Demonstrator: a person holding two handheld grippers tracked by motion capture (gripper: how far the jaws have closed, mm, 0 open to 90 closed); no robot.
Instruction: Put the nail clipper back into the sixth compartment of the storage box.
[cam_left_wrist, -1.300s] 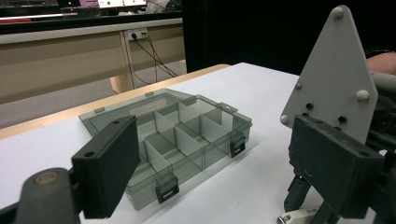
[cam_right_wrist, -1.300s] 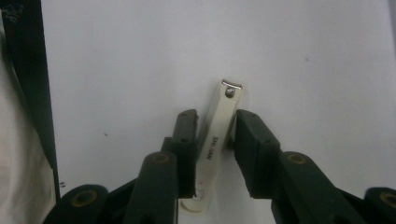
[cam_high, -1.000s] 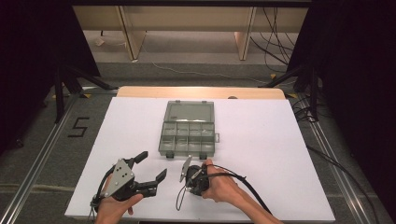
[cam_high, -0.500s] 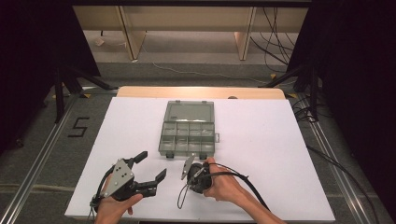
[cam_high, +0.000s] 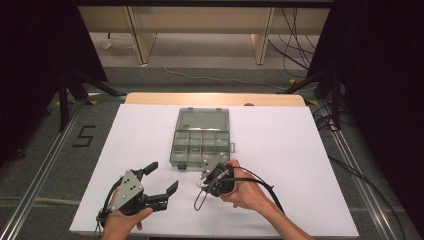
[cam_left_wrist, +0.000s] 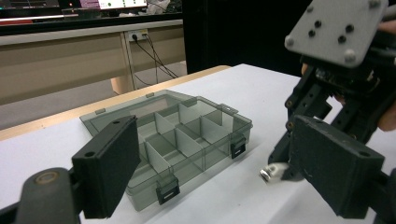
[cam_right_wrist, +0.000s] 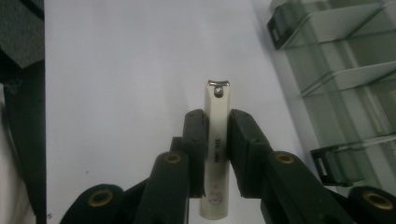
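Note:
A clear grey compartment box (cam_high: 200, 140) lies open mid-table, its lid folded back; its divided cells look empty (cam_left_wrist: 180, 137). My right gripper (cam_high: 204, 183) sits just in front of the box's near edge, shut on a white and silver nail clipper (cam_right_wrist: 217, 140). The clipper's cutting end sticks out past the jaws, low over the white table. The clipper's tip (cam_left_wrist: 272, 173) also shows under the right gripper (cam_left_wrist: 336, 84) in the left gripper view. My left gripper (cam_high: 163, 176) is open and holds nothing, to the left of the right one, aimed at the box.
The white tabletop (cam_high: 300, 150) has free room on both sides of the box. The box's black latches (cam_right_wrist: 329, 165) face the grippers. Beyond the table stand a wooden bench (cam_high: 200, 20), cables on the floor and dark curtains.
The right gripper with the nail clipper has edged slightly toward the box. The left gripper has stayed put.

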